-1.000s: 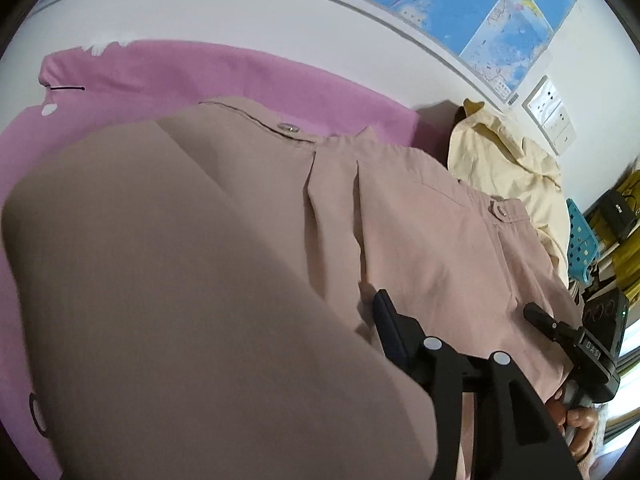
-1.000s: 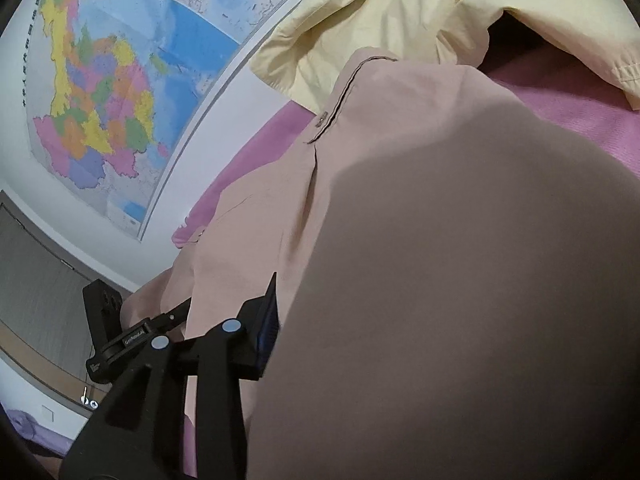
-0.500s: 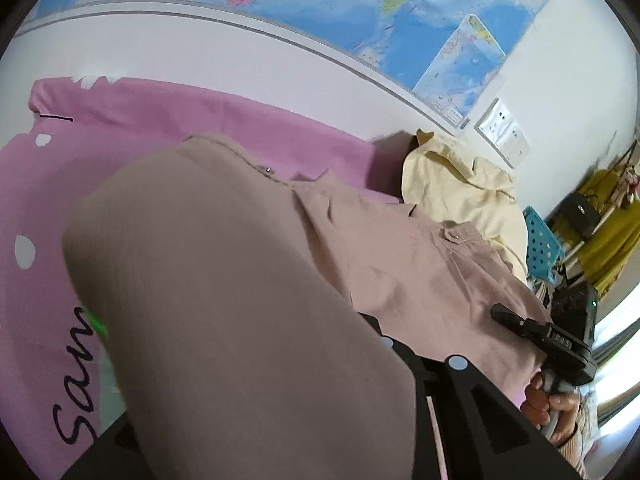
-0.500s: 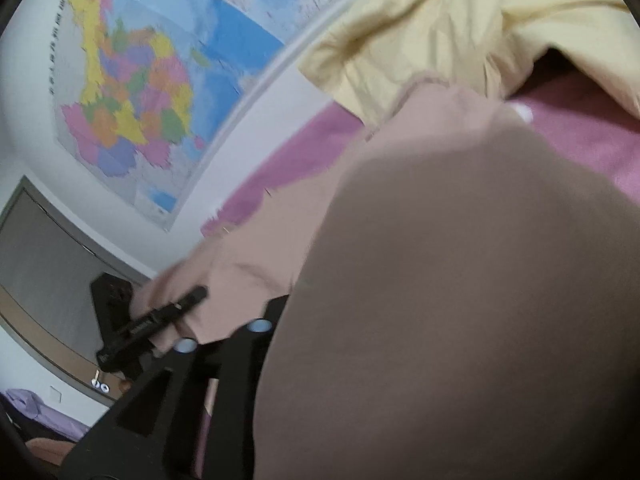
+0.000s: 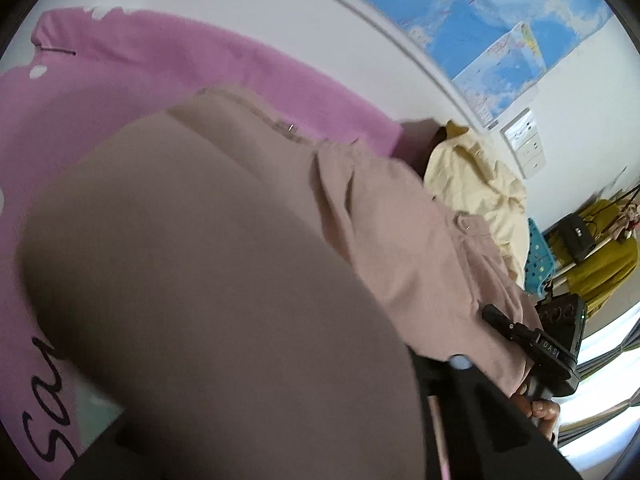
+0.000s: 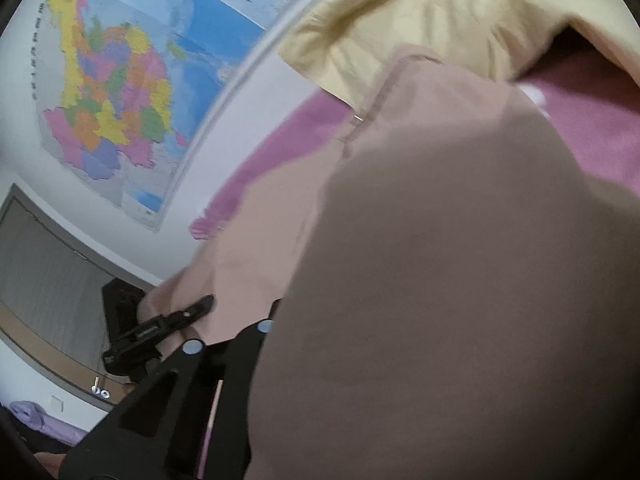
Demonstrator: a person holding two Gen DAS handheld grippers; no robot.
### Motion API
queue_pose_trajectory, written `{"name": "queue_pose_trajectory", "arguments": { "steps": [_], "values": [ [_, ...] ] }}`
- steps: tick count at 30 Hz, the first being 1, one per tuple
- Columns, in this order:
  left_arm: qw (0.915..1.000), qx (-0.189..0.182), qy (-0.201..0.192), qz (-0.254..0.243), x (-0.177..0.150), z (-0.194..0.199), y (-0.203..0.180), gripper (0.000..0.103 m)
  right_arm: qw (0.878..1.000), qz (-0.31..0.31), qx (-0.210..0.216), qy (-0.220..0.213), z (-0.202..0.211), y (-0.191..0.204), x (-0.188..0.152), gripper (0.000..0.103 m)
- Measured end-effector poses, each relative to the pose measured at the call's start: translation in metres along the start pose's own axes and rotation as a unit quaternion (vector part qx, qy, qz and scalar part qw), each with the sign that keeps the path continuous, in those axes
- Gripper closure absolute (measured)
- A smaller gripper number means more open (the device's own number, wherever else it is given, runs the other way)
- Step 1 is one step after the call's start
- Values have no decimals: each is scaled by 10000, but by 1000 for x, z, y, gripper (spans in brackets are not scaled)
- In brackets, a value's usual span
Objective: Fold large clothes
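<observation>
A large dusty-pink garment (image 5: 400,248) lies over a pink blanket (image 5: 120,72); its near part is lifted and drapes right over both lenses as a dark blurred fold (image 6: 460,300). My left gripper (image 5: 424,364) is shut on the garment's edge; its fingertips are hidden under the cloth. My right gripper (image 6: 256,320) is shut on the same garment's other edge, tips also covered. Each gripper shows in the other's view: the right one (image 5: 532,344) and the left one (image 6: 160,328), cloth bunched at their tips.
A crumpled pale yellow garment (image 5: 476,184) lies on the blanket beyond the pink one, also in the right wrist view (image 6: 440,12). A map (image 6: 120,92) hangs on the white wall. A teal basket (image 5: 540,256) and yellow-green clutter stand at far right.
Both grippers have lifted the held edge and carried it forward over the garment. The hanging fold now covers more of each view and the cameras tilt up and down along the way.
</observation>
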State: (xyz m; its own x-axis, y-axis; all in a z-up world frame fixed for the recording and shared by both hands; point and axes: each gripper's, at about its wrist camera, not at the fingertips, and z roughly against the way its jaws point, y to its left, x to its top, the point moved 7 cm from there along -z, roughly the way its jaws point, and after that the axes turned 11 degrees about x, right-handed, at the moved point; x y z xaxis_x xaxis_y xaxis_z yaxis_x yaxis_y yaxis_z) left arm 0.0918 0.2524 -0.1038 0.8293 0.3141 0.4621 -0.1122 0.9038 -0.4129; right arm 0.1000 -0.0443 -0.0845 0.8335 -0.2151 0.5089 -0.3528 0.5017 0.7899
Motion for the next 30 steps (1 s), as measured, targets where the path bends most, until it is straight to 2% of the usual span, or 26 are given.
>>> {"name": "queue_pose_trajectory", "arguments": {
  "steps": [5,8,13,16,20,23,25,28,30],
  "values": [
    [9985,-64,-492,-225,32,40,-12,90,9979,491,397,-133,2,55,29,92],
    [9971,-7,-712,-253,54,63,-8,90,9951,749,645,-101,-13,91,50,92],
    [9919,454,-1152,-278,99,111,20,90,9880,1098,1082,-64,-56,144,81,92],
    [9857,798,-1468,-201,130,143,47,90,9828,1310,1303,56,-98,176,97,92],
    [9713,1349,-1960,-14,169,182,94,90,9729,1482,1763,212,-164,225,112,92],
    [9580,1771,-2243,224,192,202,142,90,9657,1560,2053,299,-205,249,108,92],
    [9523,1981,-2285,404,201,202,172,90,9610,1673,2155,457,-245,257,96,92],
    [9435,2386,-2205,654,201,187,226,89,9629,1501,2025,959,-303,240,63,92],
    [9440,2561,-1901,853,195,160,263,89,9658,1412,1750,1290,-334,217,36,91]
  ]
}}
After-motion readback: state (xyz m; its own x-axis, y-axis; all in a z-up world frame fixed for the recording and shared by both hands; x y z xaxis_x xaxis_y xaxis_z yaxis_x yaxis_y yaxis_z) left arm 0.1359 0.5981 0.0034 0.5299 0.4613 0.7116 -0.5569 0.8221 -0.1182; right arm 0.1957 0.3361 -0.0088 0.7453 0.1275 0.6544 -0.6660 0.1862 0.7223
